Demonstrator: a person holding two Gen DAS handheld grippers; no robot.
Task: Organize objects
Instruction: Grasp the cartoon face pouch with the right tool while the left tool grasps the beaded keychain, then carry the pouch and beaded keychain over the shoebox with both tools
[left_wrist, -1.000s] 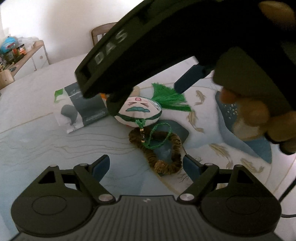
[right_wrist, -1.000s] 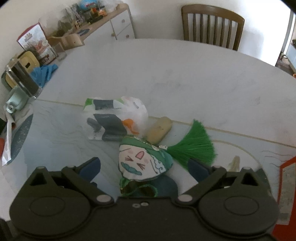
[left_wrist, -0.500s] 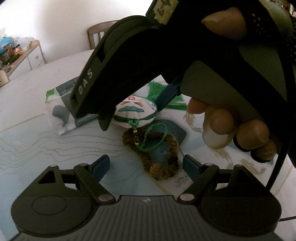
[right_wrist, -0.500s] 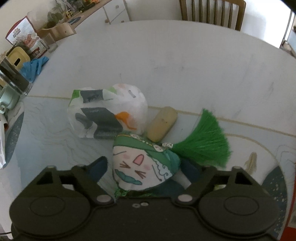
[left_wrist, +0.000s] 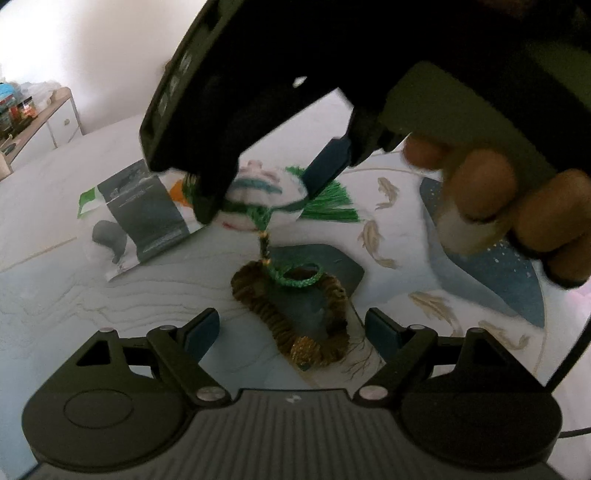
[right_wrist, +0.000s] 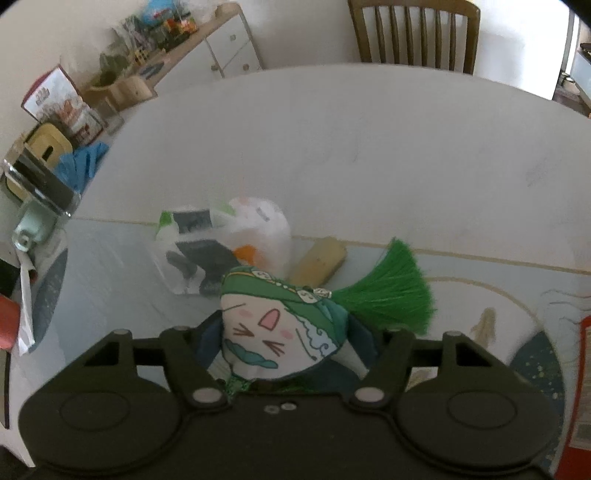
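Table (right_wrist: 332, 147) holds clutter; right gripper (right_wrist: 284, 354) jaws clamp the sachet (right_wrist: 273, 332), left gripper (left_wrist: 291, 328) jaws apart; lift slowly so its cord (left_wrist: 291, 277) clears the scrunchie (left_wrist: 295, 317).

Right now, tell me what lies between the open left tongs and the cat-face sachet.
In the left wrist view, the brown scrunchie lies on the table between the left tongs and the sachet, with the sachet's green cord loop resting on it.

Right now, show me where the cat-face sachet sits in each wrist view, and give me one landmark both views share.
Left wrist view: the cat-face sachet is upper centre, pinched in the right gripper, above the brown scrunchie.
Right wrist view: the sachet is lower centre, between that gripper's fingers.
Shared landmark: the green tassel, beside the sachet.
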